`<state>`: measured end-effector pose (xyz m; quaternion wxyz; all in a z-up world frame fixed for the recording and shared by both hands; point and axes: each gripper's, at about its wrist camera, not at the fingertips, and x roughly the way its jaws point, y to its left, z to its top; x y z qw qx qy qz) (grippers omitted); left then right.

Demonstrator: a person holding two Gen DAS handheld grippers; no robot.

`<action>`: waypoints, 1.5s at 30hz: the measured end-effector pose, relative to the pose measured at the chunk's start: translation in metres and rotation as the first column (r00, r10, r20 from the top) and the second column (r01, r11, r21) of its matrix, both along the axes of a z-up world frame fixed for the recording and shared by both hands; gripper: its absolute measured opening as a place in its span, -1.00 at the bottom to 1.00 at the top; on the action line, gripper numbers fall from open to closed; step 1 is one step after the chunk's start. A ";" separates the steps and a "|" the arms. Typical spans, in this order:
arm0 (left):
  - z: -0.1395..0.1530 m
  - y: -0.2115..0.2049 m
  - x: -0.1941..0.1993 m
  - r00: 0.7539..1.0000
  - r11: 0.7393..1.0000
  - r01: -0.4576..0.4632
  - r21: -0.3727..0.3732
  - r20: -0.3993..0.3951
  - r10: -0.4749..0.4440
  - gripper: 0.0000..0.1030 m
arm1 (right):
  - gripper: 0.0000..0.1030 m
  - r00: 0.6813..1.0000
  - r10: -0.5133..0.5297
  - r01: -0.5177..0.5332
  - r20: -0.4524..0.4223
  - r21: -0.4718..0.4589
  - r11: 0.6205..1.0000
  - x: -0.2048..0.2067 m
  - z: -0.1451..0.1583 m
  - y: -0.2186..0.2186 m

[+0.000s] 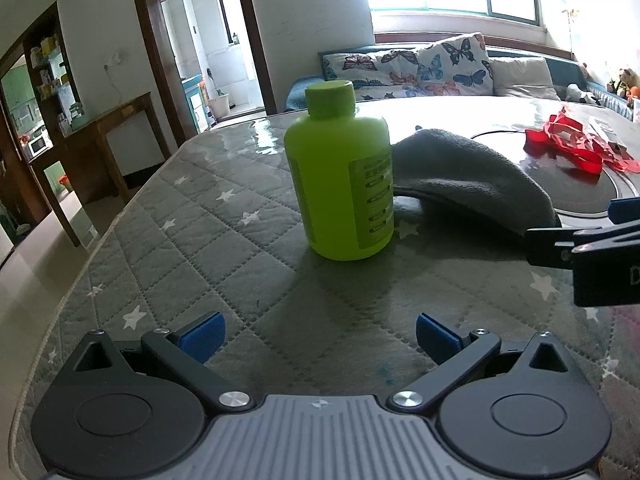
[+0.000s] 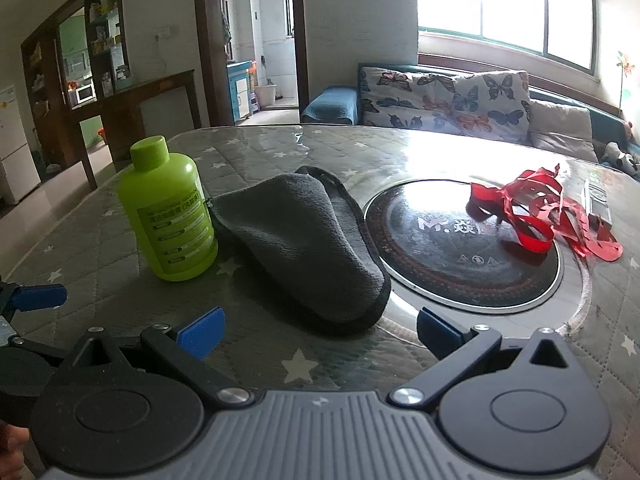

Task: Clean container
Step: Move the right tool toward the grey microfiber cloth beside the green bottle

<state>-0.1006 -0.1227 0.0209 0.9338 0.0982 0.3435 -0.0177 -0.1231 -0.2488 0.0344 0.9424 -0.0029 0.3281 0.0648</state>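
Star-quilted table (image 1: 208, 240) is carrying a capped lime-green bottle (image 1: 340, 184), label unreadable, ahead of the spread, empty left claw (image 1: 318, 340); right claw (image 2: 318, 338) is gaping before a grey cloth (image 2: 308, 240).

Left gripper (image 1: 318, 338): I am holding it low and level, blue-padded fingers (image 1: 202, 336) spread wide, gripping nothing.

Right gripper (image 2: 318, 334): I am holding it likewise, fingers (image 2: 438, 338) spread wide, empty.

Placement: I am keeping the two side by side, apart, each one's fingertip edging into the other's view.
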 end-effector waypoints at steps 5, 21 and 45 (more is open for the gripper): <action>0.001 -0.001 0.001 1.000 1.000 0.005 0.003 0.002 -0.005 1.00 | 1.00 1.000 0.006 -0.006 0.002 -0.002 1.000 0.000 0.001 0.003; 0.002 -0.005 0.002 1.000 1.000 0.013 0.016 0.007 -0.013 1.00 | 1.00 1.000 0.028 -0.028 0.010 -0.009 1.000 0.000 0.005 0.007; 0.006 0.000 0.012 0.999 0.999 0.053 0.003 0.004 -0.053 1.00 | 1.00 1.000 0.030 -0.030 0.003 -0.005 1.000 0.007 0.003 0.003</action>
